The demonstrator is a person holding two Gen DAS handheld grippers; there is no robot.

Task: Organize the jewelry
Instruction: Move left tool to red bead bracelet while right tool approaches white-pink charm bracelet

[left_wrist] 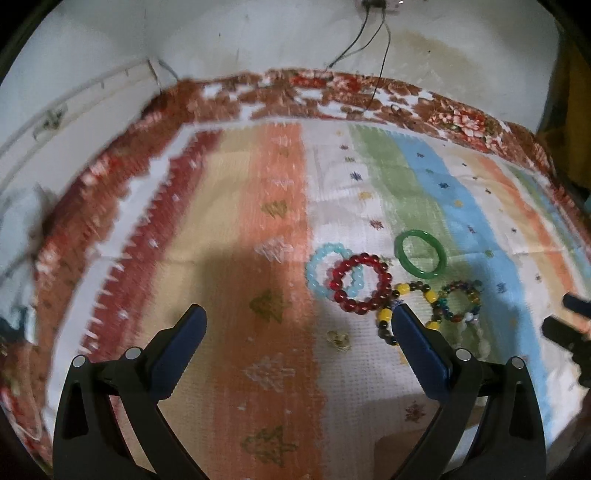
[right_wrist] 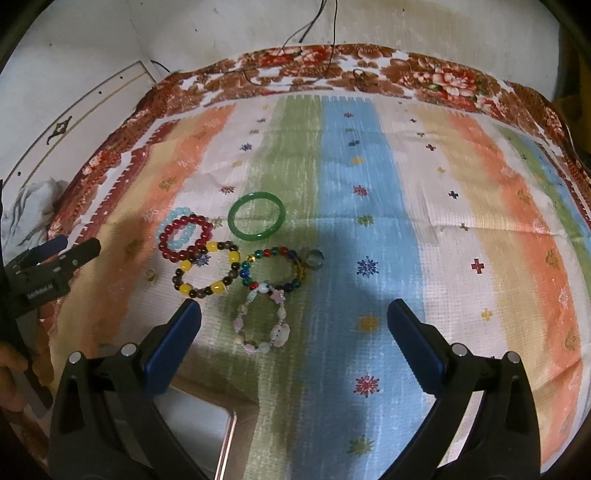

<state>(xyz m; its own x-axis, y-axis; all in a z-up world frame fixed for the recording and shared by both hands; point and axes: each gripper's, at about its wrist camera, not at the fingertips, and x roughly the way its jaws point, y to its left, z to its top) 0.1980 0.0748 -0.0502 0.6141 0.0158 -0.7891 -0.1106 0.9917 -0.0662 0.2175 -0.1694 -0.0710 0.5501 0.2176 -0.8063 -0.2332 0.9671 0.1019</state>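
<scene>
Several bracelets lie on a striped cloth: a green bangle (right_wrist: 256,216), a red bead bracelet (right_wrist: 184,233) overlapping a light blue one (right_wrist: 181,213), a yellow-and-dark bead bracelet (right_wrist: 207,271), a multicolour bead bracelet (right_wrist: 271,267), a pale charm bracelet (right_wrist: 262,323), a metal ring (right_wrist: 315,259) and a small gold ring (right_wrist: 150,275). My right gripper (right_wrist: 293,310) is open and empty, just in front of the charm bracelet. My left gripper (left_wrist: 299,315) is open and empty, left of the bracelets; the red bracelet (left_wrist: 360,282) and green bangle (left_wrist: 421,253) show there.
A white tray with a pinkish rim (right_wrist: 221,424) lies at the near edge under my right gripper. A white wall with hanging cables (right_wrist: 332,26) stands behind the bed. The cloth's floral border (right_wrist: 369,70) marks the far edge.
</scene>
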